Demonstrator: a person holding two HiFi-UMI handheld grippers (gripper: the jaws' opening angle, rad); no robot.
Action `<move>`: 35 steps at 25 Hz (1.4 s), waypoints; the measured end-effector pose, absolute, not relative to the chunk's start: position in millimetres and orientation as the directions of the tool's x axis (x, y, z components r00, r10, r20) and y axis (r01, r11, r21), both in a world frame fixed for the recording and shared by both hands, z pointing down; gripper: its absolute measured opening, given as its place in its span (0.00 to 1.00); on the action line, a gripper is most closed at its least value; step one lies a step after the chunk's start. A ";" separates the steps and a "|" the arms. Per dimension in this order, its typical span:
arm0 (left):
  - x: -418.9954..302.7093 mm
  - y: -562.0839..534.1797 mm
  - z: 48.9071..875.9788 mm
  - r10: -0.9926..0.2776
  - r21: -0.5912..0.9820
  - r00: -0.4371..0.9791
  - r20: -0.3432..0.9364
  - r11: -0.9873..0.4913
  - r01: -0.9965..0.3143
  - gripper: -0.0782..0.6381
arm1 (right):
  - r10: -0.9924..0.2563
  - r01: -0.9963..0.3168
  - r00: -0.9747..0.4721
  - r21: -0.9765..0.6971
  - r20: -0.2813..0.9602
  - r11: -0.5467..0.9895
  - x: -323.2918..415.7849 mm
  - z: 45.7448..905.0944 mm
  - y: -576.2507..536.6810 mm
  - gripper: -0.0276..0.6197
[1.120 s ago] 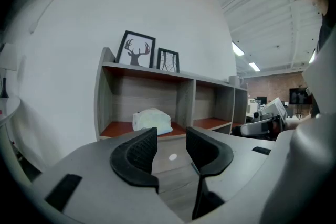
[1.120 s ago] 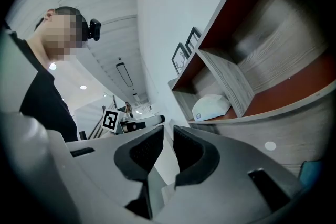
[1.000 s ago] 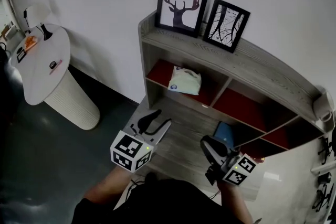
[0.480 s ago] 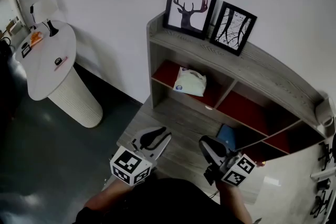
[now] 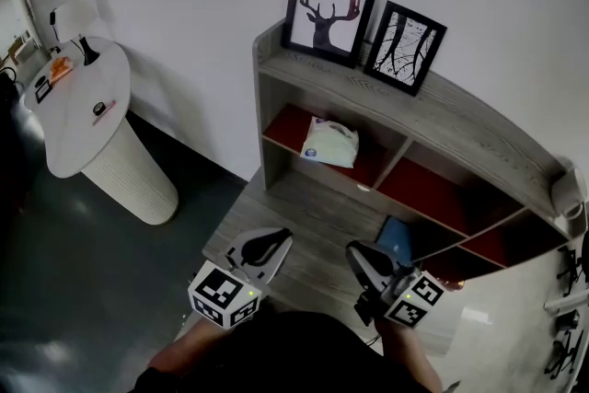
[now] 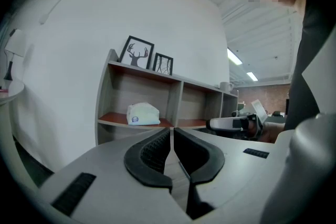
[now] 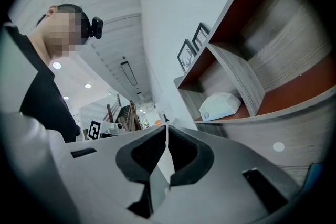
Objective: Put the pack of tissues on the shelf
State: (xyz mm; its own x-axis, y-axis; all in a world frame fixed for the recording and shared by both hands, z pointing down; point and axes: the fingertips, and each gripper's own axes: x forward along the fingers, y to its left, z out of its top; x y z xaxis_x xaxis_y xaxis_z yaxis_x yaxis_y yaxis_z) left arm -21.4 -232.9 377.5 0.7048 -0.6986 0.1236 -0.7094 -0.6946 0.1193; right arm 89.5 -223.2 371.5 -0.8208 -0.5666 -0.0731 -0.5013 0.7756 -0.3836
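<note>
The pack of tissues, white with a small round blue mark, lies on the red floor of the upper left compartment of the grey wooden shelf. It also shows in the left gripper view and the right gripper view. My left gripper hangs well in front of the shelf, clear of the pack; its jaws have just been closing and now stand shut with nothing between them. My right gripper is beside it, shut and empty.
Two framed pictures, a deer and branches, stand on the shelf top, with a white cup at its right end. A blue object sits in a lower compartment. A round white pedestal table stands to the left.
The left gripper has drawn back from the shelf toward the person and its jaws have closed. The pack stays on the shelf. The right gripper has kept still.
</note>
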 end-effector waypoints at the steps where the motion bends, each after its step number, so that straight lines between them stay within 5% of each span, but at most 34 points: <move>1: -20.6 -232.8 378.3 -0.696 0.120 0.706 0.126 -0.696 -0.708 0.15 | -0.567 -0.504 -0.821 -0.381 -0.068 0.775 89.7 372.0 -222.9 0.07; 35: -9.6 -236.5 386.5 -0.677 0.136 0.720 0.156 -0.707 -0.694 0.15 | -0.565 -0.519 -0.825 -0.396 0.000 0.758 92.4 384.8 -222.2 0.07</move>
